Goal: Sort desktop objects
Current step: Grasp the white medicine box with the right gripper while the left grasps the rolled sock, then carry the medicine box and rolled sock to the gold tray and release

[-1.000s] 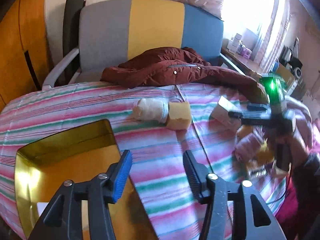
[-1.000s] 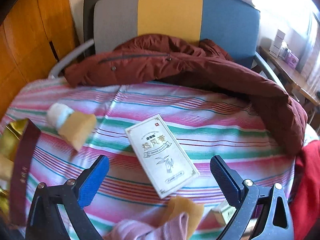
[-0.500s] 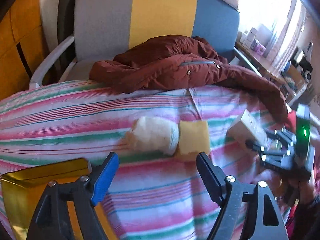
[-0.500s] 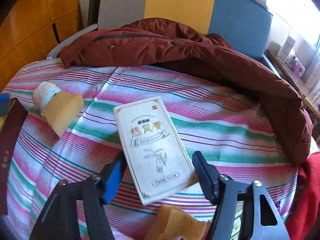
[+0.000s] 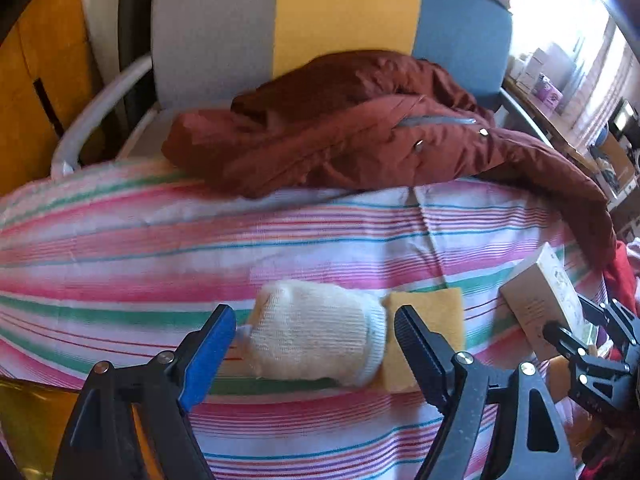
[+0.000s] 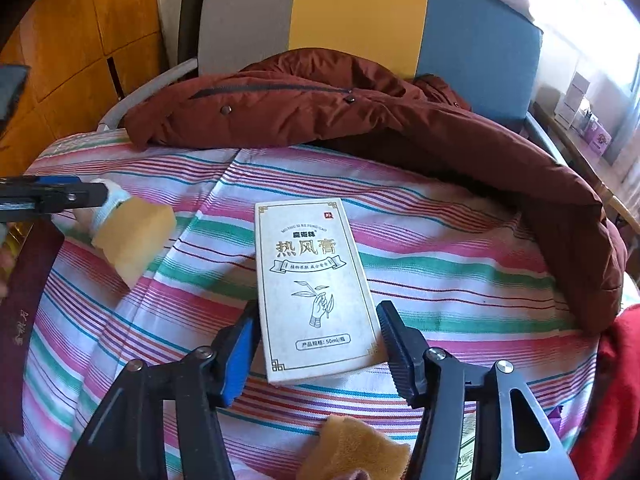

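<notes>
A white knitted sock (image 5: 316,336) is pulled over a yellow sponge (image 5: 428,316) and lies on the striped cloth. My left gripper (image 5: 316,340) stands open just in front of it, one finger at each side, not touching it. In the right wrist view, one of the left gripper's fingers (image 6: 52,196) reaches the sock from the left edge. A white box with Chinese print (image 6: 316,284) lies lengthwise between the fingers of my right gripper (image 6: 316,344). Its jaws are closing, with the pads against the box's long sides. The right gripper (image 5: 588,340) and the box (image 5: 536,300) also show at the left wrist view's right edge.
A gold tray (image 5: 24,420) sits at the lower left, a dark red lid (image 6: 20,300) beside it. A maroon jacket (image 6: 360,120) drapes over the table's far edge and a three-coloured chair (image 6: 360,20). Another yellow sponge (image 6: 356,448) lies below the right gripper.
My left gripper has moved from over the gold tray to the sock and sponge, and its jaws have widened. The right jaws have closed onto the white box, which has turned straight between them.
</notes>
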Motion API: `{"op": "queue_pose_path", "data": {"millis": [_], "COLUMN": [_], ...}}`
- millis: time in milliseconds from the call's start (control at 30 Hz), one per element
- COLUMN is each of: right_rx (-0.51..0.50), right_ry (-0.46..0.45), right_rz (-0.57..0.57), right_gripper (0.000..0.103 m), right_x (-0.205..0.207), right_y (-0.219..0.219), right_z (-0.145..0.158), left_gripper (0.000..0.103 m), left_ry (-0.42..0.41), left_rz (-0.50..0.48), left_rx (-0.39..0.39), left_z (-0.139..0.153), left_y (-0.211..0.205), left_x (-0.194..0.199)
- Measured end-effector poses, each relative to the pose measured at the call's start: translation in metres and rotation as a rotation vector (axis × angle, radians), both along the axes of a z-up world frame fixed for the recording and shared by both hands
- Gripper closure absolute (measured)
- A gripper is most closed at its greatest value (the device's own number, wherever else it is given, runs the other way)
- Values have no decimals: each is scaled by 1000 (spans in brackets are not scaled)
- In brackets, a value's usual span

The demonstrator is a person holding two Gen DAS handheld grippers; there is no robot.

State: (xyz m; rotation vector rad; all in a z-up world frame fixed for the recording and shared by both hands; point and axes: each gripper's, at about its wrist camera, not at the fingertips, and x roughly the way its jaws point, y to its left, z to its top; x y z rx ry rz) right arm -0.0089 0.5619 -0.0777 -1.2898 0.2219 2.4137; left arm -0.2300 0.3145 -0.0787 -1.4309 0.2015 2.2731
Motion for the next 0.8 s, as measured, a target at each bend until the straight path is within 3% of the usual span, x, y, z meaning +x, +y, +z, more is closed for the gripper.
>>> {"op": "queue_pose_path", "data": {"millis": [167,400,667,800], "right_rx": [10,12,-36,-45], "right_ry": [2,68,179,183], "right_rz": [13,-7,3,27], "right_gripper": [48,51,52,52], "right_x": [-3,1,9,6], "right_y": [-3,-3,-9,-18], "right_z": [0,16,44,46], "left_gripper": [30,37,37,37], "left_ry": [11,34,151,173], "left_rz": [4,-11,-3,8], "left_rx": [-10,17,113,165], "left_z": [-11,-1,61,86], "left_y": [-7,-14,-48,-74], "left_x": [-2,10,52,77]}}
